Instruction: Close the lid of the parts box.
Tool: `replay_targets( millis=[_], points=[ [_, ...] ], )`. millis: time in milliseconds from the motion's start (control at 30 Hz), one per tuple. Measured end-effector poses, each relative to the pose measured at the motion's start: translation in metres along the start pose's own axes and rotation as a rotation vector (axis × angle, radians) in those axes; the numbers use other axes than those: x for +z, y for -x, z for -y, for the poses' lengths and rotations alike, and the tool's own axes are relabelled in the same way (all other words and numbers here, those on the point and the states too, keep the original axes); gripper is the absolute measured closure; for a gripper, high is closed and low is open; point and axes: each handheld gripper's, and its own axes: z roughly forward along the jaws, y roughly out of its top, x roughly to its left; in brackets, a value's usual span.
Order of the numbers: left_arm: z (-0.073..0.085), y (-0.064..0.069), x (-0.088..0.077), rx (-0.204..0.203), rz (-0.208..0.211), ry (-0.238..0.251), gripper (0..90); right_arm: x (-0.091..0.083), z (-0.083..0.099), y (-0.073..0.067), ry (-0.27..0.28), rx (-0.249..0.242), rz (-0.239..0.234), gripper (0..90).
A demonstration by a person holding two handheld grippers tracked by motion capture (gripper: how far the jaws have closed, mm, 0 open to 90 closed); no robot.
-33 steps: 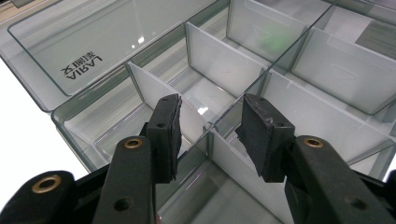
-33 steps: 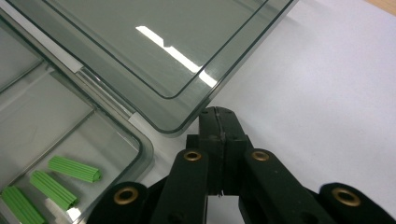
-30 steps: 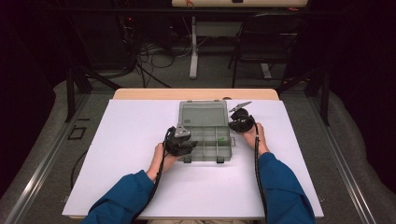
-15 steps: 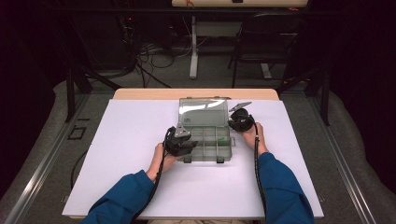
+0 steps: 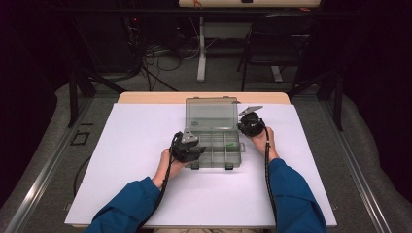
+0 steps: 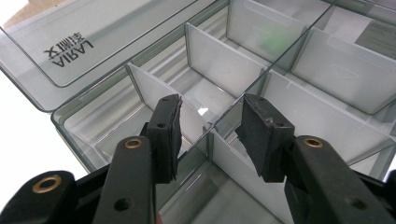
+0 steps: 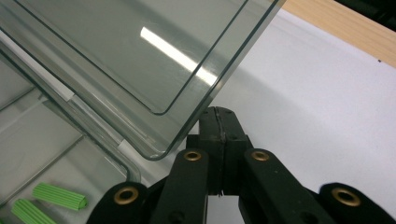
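A clear compartment box lies mid-table with its lid raised at the back. My left gripper is at the box's front-left corner. In the left gripper view it is open, its jaws straddling a white divider without touching it. My right gripper is at the lid's right side. In the right gripper view it is shut, its tip just under the lid's rounded corner. Green ribbed pieces lie in a right-hand compartment.
The box sits on a white sheet that covers a wooden table. Beyond the far edge are cables, a table leg and a chair on a dark floor. Blue sleeves come in from the bottom.
The lid's far edge stands a little higher in the high view than a second ago. Both hands have kept their places.
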Motion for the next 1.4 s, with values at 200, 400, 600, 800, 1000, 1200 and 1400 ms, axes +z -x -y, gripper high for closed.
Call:
replay_targets(
  millis=[200,400,600,800,1000,1200,1400],
  points=[
    [0.000,0.000,0.000,0.000,0.000,0.000,58.4,-0.002,-0.001,0.000,0.001,-0.001,0.006,90.0],
    [0.000,0.000,0.000,-0.001,0.000,0.001,58.4,-0.002,-0.001,0.000,0.023,-0.009,0.012,90.0],
    [0.000,0.000,0.000,-0.001,0.000,0.002,58.4,-0.004,-0.002,0.000,0.041,-0.013,0.017,90.0],
    [0.000,0.000,0.000,-0.001,0.000,0.002,58.4,-0.006,-0.003,0.000,0.063,-0.020,0.023,90.0],
    [0.000,0.000,0.000,-0.001,0.000,0.003,58.4,-0.009,-0.004,0.000,0.093,-0.017,0.024,90.0],
    [0.000,0.000,0.000,-0.001,0.000,0.003,58.3,-0.013,-0.005,0.000,0.112,-0.024,0.021,90.0],
    [0.000,0.000,0.000,0.000,-0.002,0.003,58.2,-0.016,-0.006,0.000,0.127,-0.028,0.018,90.0]
  ],
)
